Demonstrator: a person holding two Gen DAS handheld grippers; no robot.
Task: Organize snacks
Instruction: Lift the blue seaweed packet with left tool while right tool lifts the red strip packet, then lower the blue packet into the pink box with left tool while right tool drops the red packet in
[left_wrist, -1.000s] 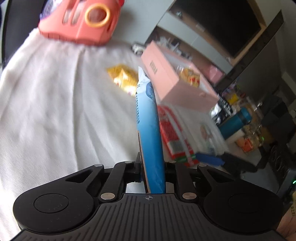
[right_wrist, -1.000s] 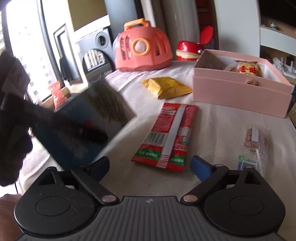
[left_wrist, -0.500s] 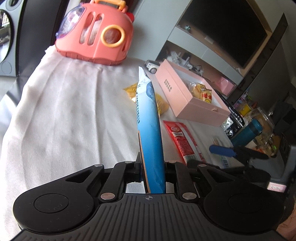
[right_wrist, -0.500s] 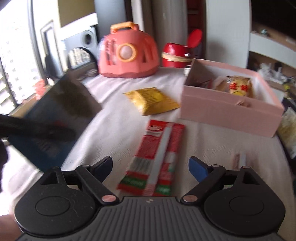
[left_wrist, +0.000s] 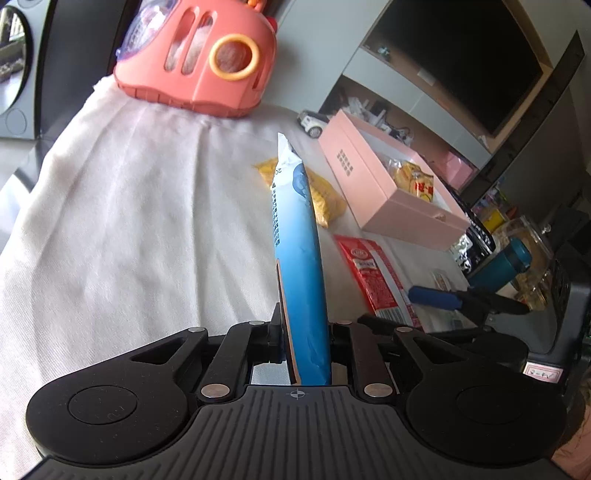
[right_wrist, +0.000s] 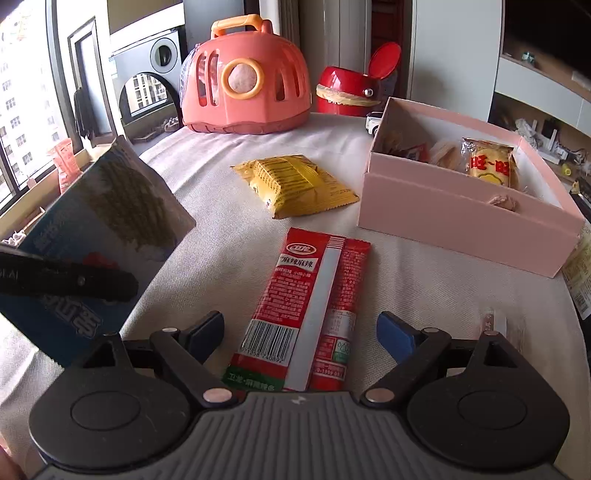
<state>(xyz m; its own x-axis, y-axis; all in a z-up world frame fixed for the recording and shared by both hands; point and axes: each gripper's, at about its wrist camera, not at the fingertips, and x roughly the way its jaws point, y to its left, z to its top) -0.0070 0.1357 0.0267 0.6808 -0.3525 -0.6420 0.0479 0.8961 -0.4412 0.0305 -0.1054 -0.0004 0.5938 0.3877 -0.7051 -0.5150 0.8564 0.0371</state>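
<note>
My left gripper (left_wrist: 304, 326) is shut on a blue snack packet (left_wrist: 301, 251), held edge-on above the white cloth; in the right wrist view that blue packet (right_wrist: 103, 236) hangs at the left. My right gripper (right_wrist: 299, 328) is open, low over a red snack packet (right_wrist: 314, 295) whose near end lies between the blue fingertips (right_wrist: 391, 332), not pressed. A yellow packet (right_wrist: 295, 184) lies further back. The open pink box (right_wrist: 461, 221) at the right holds several snacks. In the left wrist view I also see the pink box (left_wrist: 373, 192) and red packet (left_wrist: 376, 273).
A coral plastic carrier (right_wrist: 247, 92), a red lidded bin (right_wrist: 347, 92) and a toy car (right_wrist: 373, 123) stand at the back. A small clear packet (right_wrist: 495, 325) lies right of my right gripper. A teal bottle (left_wrist: 506, 266) and clutter sit beyond the table's right edge.
My right gripper has shifted so the red packet now lies centred between its fingers, which stand slightly narrower. The left gripper still grips the blue packet and has tilted a little.
</note>
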